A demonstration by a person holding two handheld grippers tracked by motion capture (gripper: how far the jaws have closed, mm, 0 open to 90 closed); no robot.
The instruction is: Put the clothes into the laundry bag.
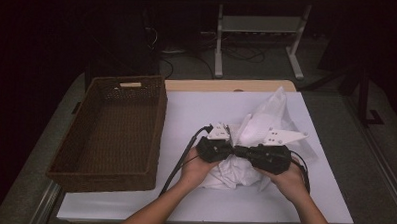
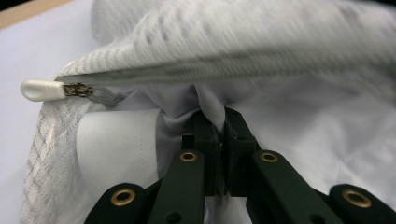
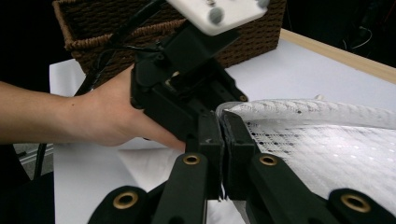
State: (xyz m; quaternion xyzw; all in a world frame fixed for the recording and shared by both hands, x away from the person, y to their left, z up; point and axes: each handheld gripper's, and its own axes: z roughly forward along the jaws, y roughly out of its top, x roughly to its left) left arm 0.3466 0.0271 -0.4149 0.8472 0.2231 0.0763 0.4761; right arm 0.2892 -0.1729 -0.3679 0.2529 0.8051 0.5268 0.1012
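I see the table [image 1: 293,205] under a white covering, its wooden far edge showing past the sheet. On its left side sits the wicker basket [image 1: 113,134], long, brown and open-topped, with a handle slot in its far wall; its woven wall also shows in the right gripper view [image 3: 261,32].

Right of the basket, about the middle of the table, lies the white garment [image 1: 258,129], bunched up, with part of it rising toward the far right. Up close it is a textured knit over a smoother white lining [image 2: 261,51], and a zipper runs across it, its white pull tab [image 2: 42,89] hanging free at the left of the left gripper view.

My two hands meet over the near part of the garment. The left hand [image 1: 197,169] holds the left gripper [image 1: 214,148], and the right hand [image 1: 289,180] holds the right gripper [image 1: 270,157], the two tools nose to nose with their light plates on top.

In the left gripper view the left gripper [image 2: 219,128] has its jaws drawn together, pinching a fold of the white cloth. In the right gripper view the right gripper [image 3: 220,126] has its jaws closed on the garment's perforated edge [image 3: 327,140], just beside the left tool's black body [image 3: 182,88].
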